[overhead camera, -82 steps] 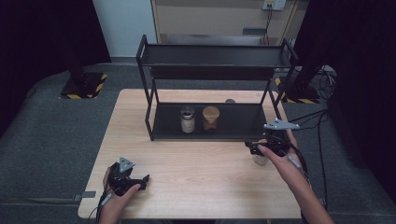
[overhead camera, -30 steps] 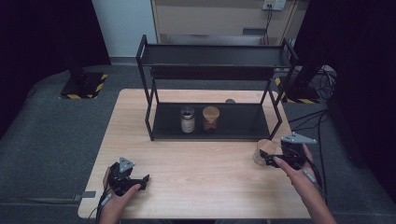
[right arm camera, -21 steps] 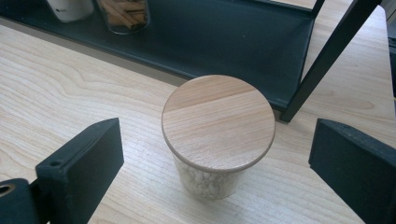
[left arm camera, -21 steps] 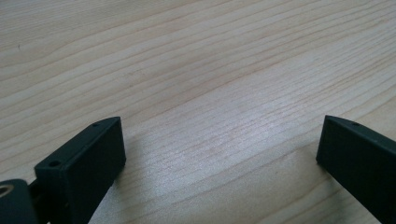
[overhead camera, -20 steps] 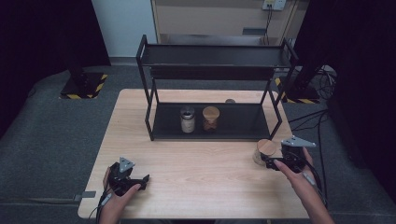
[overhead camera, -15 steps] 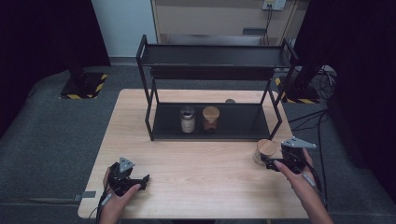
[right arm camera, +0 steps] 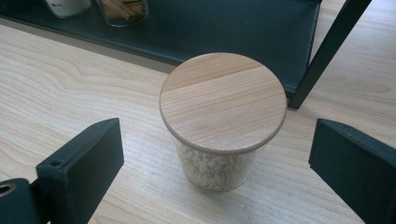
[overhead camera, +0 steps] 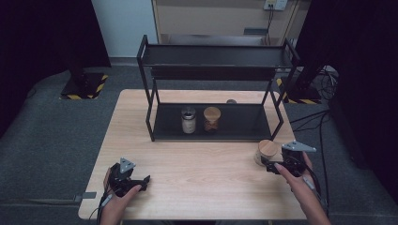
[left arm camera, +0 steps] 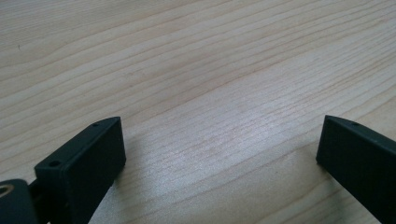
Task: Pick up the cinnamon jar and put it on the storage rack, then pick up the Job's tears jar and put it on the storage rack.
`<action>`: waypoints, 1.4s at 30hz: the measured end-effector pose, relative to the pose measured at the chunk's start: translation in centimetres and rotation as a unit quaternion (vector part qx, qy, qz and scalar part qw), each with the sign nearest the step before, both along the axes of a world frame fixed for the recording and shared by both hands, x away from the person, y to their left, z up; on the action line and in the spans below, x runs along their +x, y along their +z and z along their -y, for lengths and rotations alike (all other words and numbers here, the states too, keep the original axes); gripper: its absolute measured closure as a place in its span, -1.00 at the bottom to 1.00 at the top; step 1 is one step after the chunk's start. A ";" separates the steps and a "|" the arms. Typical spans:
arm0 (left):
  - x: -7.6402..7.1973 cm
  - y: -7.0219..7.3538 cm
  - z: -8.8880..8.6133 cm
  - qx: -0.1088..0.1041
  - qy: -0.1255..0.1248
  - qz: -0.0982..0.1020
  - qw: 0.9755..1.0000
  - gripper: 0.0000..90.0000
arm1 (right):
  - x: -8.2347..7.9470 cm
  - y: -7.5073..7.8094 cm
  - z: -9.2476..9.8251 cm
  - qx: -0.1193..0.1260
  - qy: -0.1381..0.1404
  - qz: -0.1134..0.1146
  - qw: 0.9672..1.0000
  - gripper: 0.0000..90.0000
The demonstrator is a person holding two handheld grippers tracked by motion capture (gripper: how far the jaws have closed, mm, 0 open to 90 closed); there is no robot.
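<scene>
1. Bench [overhead camera: 206, 164]: pale wood-grain top, on which every item below is carried.
2. Two-tier black metal shelf rack [overhead camera: 216, 70]: set at the far half of the bench; two jars are stored on its lower tray.
3. Right hand-held gripper [overhead camera: 274, 165]: held at the bench's right edge, just beside the wood-lidded jar. In the right gripper view its jaws are seen spread wide, one to each side of the jar, with clear gaps between; nothing is gripped.
4. Left hand-held gripper [overhead camera: 141, 180]: held low at the near left corner of the bench. Its jaws are seen wide apart over bare wood; nothing is held.
5. Wood-lidded jar [right arm camera: 223, 116]: glass, filled with pale granules, stood upright on the bench just in front of the rack's right front leg [right arm camera: 327, 51].
6. Cinnamon-stick jar [overhead camera: 211, 119]: wooden lid, on the lower tray.
7. White jar [overhead camera: 188, 120]: just left of it, on the same tray.
</scene>
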State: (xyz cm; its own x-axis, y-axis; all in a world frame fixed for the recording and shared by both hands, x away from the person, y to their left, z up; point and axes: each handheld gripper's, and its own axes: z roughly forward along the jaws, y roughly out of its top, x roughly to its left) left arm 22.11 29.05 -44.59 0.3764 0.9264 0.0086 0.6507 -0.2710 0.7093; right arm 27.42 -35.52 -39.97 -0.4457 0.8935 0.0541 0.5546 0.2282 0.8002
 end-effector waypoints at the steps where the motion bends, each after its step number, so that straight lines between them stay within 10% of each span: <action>1: 0.0 0.0 0.0 0.000 0.000 0.000 1.000 -1.00 | 0.0 -0.1 0.0 0.001 -0.001 0.001 1.000 -0.93; 42: 0.0 0.0 0.0 0.000 0.000 0.000 1.000 -1.00 | 1.8 -3.6 -1.3 0.010 -0.016 -0.006 1.000 -0.93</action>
State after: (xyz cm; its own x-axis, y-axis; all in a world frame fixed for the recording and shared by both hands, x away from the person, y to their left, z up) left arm 22.11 29.05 -44.59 0.3764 0.9264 0.0084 0.6508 -0.2709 0.7093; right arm 29.19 -34.20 -43.59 -0.4170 0.9057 0.0764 0.5706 0.1954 0.7977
